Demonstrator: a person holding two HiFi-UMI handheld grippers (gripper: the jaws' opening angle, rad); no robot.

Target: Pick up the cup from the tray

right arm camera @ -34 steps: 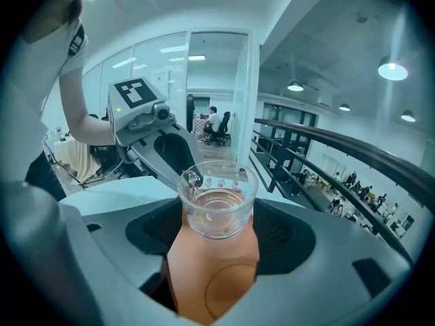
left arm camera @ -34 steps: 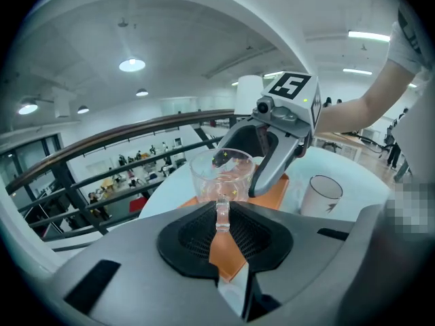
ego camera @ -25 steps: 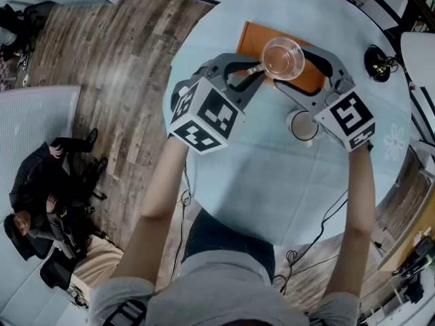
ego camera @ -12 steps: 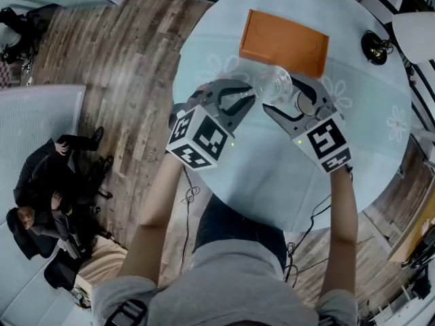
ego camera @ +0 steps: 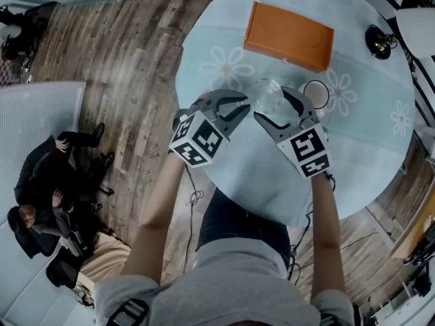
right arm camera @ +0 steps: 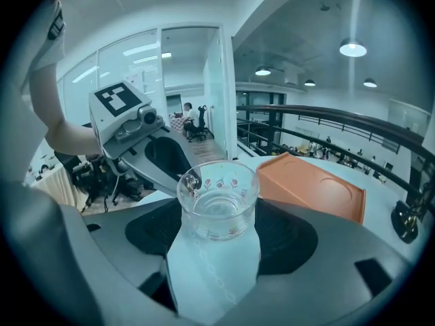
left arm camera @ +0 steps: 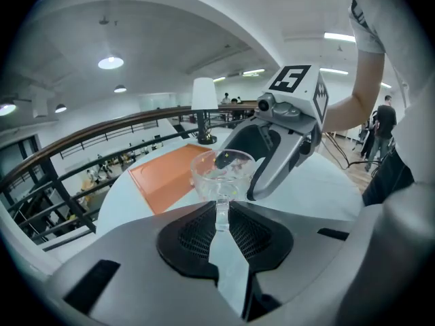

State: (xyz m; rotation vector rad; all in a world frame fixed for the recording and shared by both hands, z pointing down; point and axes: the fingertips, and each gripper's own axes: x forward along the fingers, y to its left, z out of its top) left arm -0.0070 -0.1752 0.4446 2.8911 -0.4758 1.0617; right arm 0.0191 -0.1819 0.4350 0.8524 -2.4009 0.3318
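Observation:
A clear glass cup (ego camera: 268,95) with a small red print hangs above the round pale-blue table (ego camera: 367,155), clear of the orange tray (ego camera: 289,27) that lies farther back. My left gripper (ego camera: 246,100) is shut on the cup's thin glass handle (left arm camera: 221,212), as the left gripper view shows. My right gripper (ego camera: 272,105) comes in from the other side. In the right gripper view the cup's body (right arm camera: 217,199) sits between that gripper's black pads (right arm camera: 282,240), which close on its sides. The tray (right arm camera: 309,185) carries nothing.
A small white round cup or dish (ego camera: 315,94) stands on the table just right of the grippers. A black lamp base (ego camera: 378,41) and white shade (ego camera: 418,29) are at the far right. The table's near edge (ego camera: 224,182) is close below the grippers. A seated person (ego camera: 41,195) is on the floor at left.
Both grippers have carried the cup off the tray, toward me and lower, to the near half of the table. The right gripper has rolled somewhat.

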